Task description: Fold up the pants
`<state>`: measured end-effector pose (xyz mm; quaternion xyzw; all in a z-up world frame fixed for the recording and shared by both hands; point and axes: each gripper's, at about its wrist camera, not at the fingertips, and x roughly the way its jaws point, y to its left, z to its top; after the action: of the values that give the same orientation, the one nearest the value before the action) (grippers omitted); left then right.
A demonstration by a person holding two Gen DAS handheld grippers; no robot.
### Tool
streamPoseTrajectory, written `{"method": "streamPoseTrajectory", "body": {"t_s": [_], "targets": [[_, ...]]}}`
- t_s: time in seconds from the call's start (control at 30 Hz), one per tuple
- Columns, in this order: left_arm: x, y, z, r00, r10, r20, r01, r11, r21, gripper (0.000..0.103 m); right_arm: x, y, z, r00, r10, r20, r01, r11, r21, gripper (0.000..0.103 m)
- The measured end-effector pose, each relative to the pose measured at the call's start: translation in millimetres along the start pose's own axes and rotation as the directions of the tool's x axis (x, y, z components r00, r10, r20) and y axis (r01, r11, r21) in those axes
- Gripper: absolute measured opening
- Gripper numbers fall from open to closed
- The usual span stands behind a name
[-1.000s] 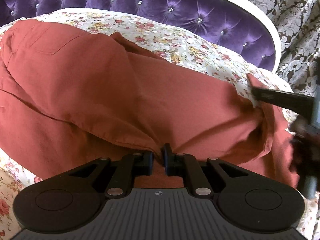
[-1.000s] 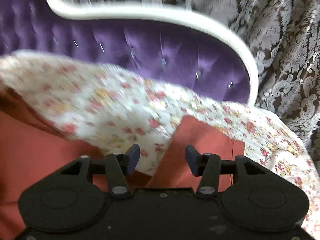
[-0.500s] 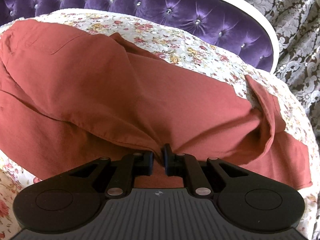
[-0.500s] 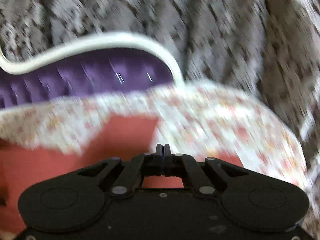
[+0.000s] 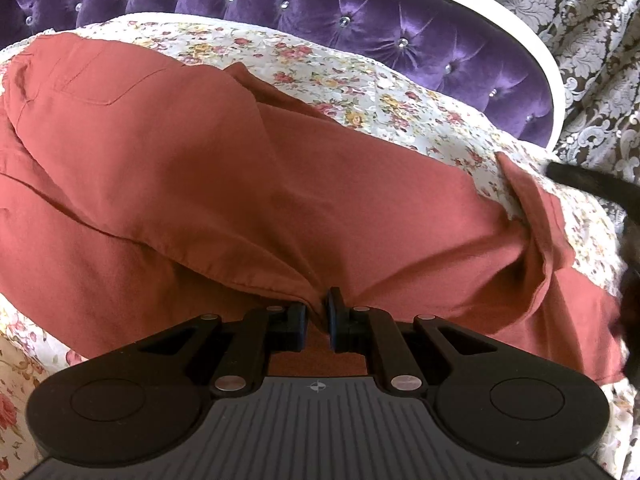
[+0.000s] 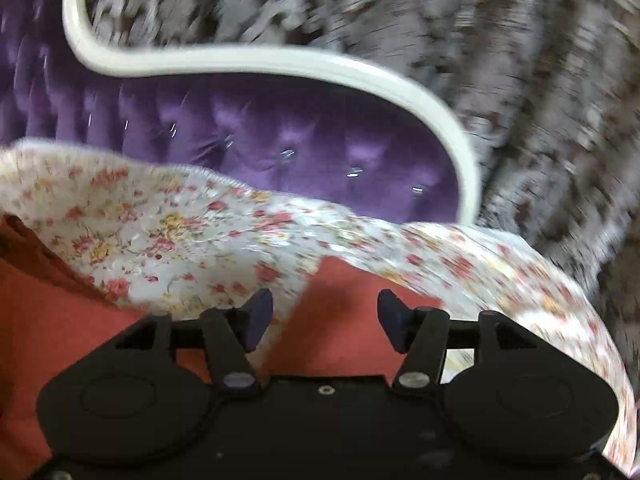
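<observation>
Still pants [image 5: 280, 184] between left tongs [image 5: 316, 320]

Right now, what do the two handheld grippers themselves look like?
Both are matte black. The left gripper has a grey ribbed top plate with a small round crosshair mark, silver pivot pins, round discs at both sides, and blue-edged pads. The right gripper has a plain black top with small screws, silver pins and dark blue pads.

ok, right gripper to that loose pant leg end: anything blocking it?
Nothing visible. The right gripper, jaws just opened, has only the pants hem lying flat on the floral bedspread ahead. The left gripper pinches a fold elsewhere.
</observation>
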<state>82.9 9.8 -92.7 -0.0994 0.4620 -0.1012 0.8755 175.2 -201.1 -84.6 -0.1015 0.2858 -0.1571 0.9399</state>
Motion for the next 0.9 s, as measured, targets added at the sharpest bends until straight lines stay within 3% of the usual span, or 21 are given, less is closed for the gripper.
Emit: {"method": "streamPoseTrajectory", "body": {"t_s": [0.23,0.27,0.3,0.33,0.4,0.5,0.63,0.77,0.9], "targets": [[4,3,4,1.0,-0.006,-0.005,0.006,1.0,-0.022,0.011,79,44,16,0.981,-0.114,-0.156,0.092,0.985,-0.143,0.056],[6,5,5,1.0,-0.009,-0.009,0.009,1.0,-0.028,0.011,84,45,14,0.976,-0.127,-0.175,0.1,0.982,-0.157,0.043],[6,6,5,1.0,-0.012,-0.011,0.012,0.999,-0.034,0.011,87,44,11,0.972,-0.133,-0.194,0.101,0.981,-0.165,0.011],[7,7,6,1.0,-0.016,-0.013,0.015,0.999,-0.038,0.011,90,40,8,0.968,-0.134,-0.212,0.101,0.982,-0.16,0.0],[7,7,6,1.0,-0.017,-0.015,0.017,0.999,-0.037,0.011,82,22,3,0.972,-0.11,-0.21,0.091,0.991,-0.102,0.001],[7,6,5,1.0,-0.018,-0.012,0.018,0.999,-0.03,0.011,44,-18,-1,0.987,-0.115,-0.114,0.12,0.992,0.032,0.001],[8,6,6,1.0,-0.021,-0.012,0.02,0.999,-0.027,0.011,-21,-84,-23,0.992,-0.119,-0.042,0.125,0.963,0.237,0.001],[8,6,6,1.0,-0.023,-0.013,0.023,0.999,-0.026,0.011,-61,-133,-70,0.994,-0.059,-0.087,0.089,0.915,0.395,0.001],[8,6,6,1.0,-0.02,-0.014,0.02,1.0,-0.019,0.011,-79,-143,-128,0.982,0.029,-0.189,0.065,0.877,0.476,0.002]]}}
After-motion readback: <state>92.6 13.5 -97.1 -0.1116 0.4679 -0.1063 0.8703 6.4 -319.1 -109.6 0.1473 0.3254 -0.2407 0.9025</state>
